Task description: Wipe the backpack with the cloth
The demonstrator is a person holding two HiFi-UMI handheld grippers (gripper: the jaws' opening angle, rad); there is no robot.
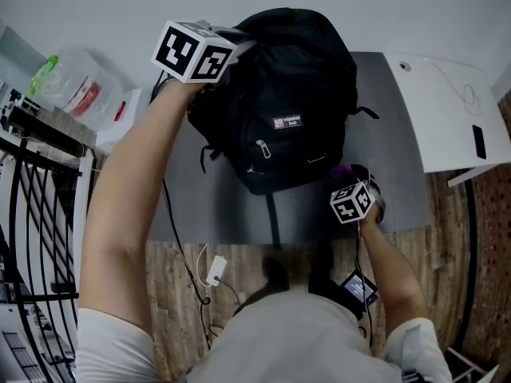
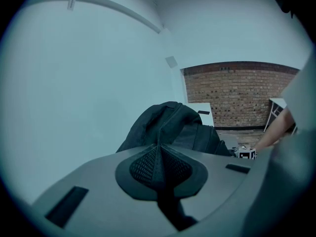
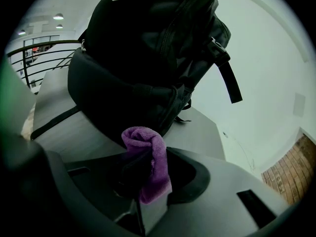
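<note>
Now: left fingers (image 2: 143, 167) clenched on backpack (image 1: 287, 94) top; right fingers (image 3: 190, 177) grasping purple cloth (image 3: 154, 154).

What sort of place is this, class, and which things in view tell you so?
Probably an indoor loft-style office or studio: bare brick wall, black metal railing, grey table on a wooden floor.

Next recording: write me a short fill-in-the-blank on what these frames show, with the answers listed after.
1. The cloth clamped in the right gripper is ____ in colour.
2. The left gripper pinches the top of the black ____.
3. That bag stands on a ____ table.
Missing words: purple; backpack; grey.
</note>
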